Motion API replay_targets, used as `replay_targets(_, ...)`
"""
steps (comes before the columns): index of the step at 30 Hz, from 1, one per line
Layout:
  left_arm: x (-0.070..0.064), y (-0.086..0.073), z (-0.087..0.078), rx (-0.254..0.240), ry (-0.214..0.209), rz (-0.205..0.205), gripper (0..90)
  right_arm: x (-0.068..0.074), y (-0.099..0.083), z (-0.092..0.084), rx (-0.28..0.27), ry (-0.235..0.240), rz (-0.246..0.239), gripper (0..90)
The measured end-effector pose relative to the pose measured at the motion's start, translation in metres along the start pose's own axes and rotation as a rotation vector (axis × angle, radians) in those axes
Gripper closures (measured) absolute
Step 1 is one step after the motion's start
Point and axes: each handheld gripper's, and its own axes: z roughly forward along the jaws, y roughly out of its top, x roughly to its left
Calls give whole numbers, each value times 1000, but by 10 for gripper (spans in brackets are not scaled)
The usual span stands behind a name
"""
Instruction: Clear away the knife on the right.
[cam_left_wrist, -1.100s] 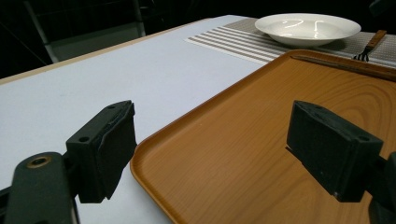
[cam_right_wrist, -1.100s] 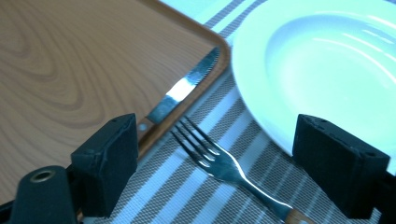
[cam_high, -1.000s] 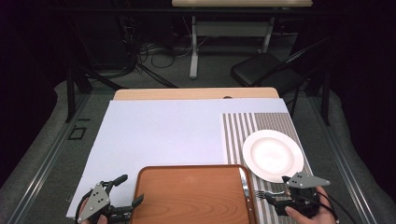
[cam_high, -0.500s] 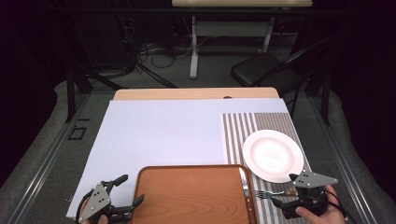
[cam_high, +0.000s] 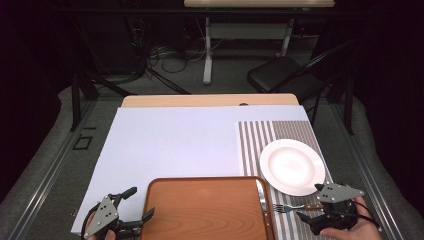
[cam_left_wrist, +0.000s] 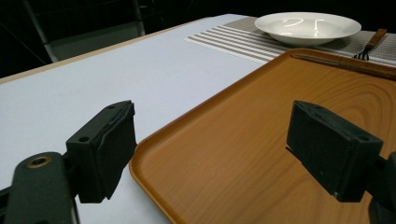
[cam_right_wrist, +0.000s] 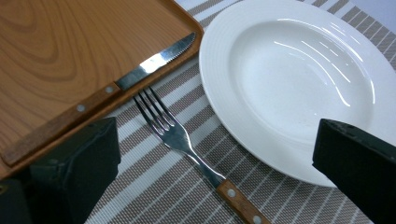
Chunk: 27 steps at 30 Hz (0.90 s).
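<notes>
Presently listed, largest first. Tabletop (cam_high: 165, 145), pale blue sheet over wood. Rectangular wood-grain brown tray (cam_high: 205, 210) at the near edge; stiff, smooth rim, likely slippery. Striped beige placemat (cam_high: 255, 140) at the near right corner. Round white ceramic plate (cam_high: 291, 166) on it; fragile. Wooden-handled steak knife (cam_right_wrist: 102, 91) along the tray's right rim. Wooden-handled steel fork (cam_right_wrist: 187, 142) on the placemat between tray and plate; light, rigid, best taken at the handle. Left tool (cam_left_wrist: 210, 144) apart, straddling the tray's corner. Right tool (cam_right_wrist: 210, 168) apart, over the fork. No legible writing.

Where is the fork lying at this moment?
In the high view the fork lies on the striped placemat at the lower right, between the wooden tray and the white plate.
</notes>
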Motion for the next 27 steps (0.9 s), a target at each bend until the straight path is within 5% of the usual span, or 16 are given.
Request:
replay_targets(10,0,0,1,1,2,-3,156,0,-1,-1,135,-13,-189,92)
replay_targets(16,0,0,0,-1,6,-7,156,1,0,-1,232,-57,-374,92)
replay_targets(27,1,0,0,-1,5,-9,156,-4,-2,3,262,-60,-447,178)
